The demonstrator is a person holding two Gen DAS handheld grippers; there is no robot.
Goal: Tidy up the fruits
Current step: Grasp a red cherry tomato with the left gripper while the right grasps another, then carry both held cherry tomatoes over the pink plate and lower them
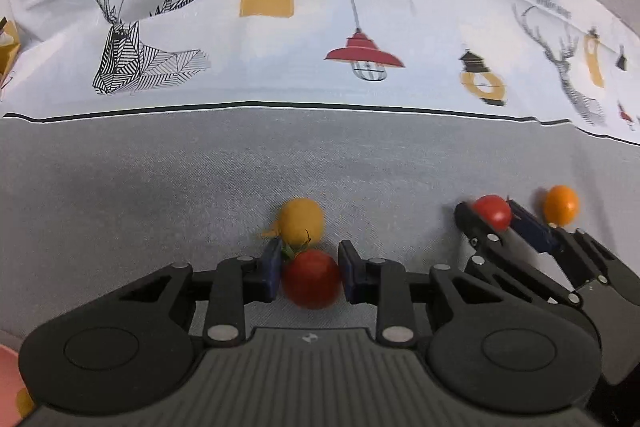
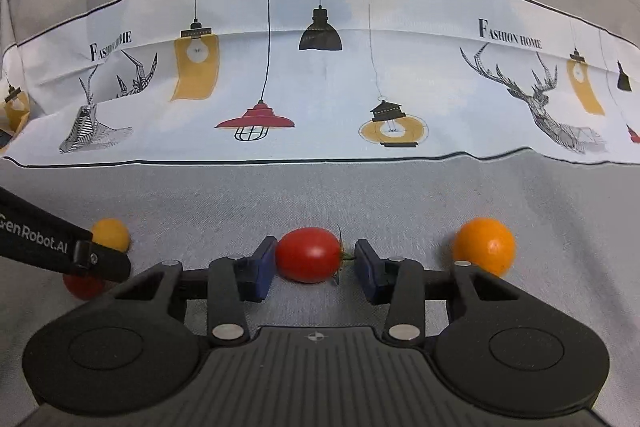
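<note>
Left gripper point(image 1: 308, 269): jaws narrow, bracketing red tomato point(image 1: 311, 279), grip unconfirmed. Fruit judged light, soft-skinned, slippery; best pinched gently across its middle.

The printed cloth band point(image 2: 320, 87) carries "FASHION HOME" beside each deer drawing. A black strap point(image 2: 44, 243) on the left gripper reads "GenRobot.AI".

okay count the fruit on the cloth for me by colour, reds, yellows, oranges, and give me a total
Red tomatoes: 2, one between the left gripper fingers, one between the right gripper fingers
Yellow fruit: 1
Orange fruit: 1
Total: 4
</note>
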